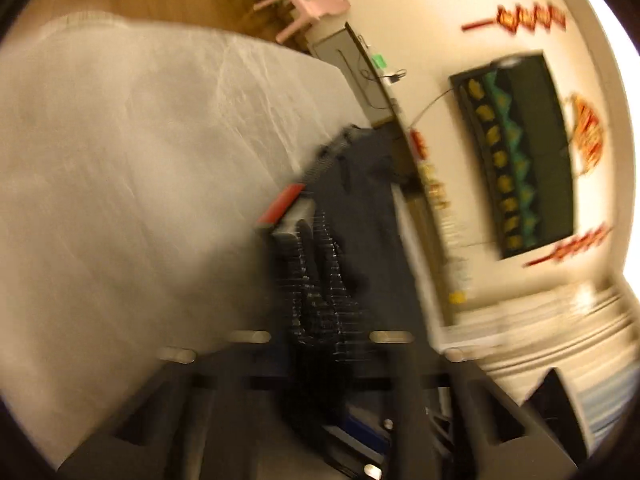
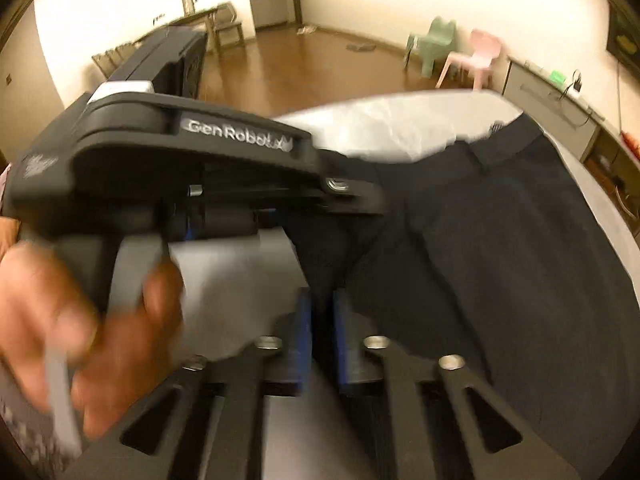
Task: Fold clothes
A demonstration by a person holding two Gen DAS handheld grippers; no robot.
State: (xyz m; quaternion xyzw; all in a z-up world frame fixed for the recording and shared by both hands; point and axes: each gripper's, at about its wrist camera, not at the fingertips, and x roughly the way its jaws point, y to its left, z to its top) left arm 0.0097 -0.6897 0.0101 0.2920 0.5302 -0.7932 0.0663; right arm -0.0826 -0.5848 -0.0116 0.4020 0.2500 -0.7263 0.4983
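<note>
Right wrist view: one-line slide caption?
Right claw pinches dark trousers on the white-covered table while a hand holds the left claw at the fabric.

Dark trousers (image 2: 500,240) spread flat, waistband up, on white-covered table (image 2: 400,124)

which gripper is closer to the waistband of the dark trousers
Left. The left gripper reaches up near the waistband of the dark trousers; the right gripper pinches cloth lower down, nearer the camera.
</note>
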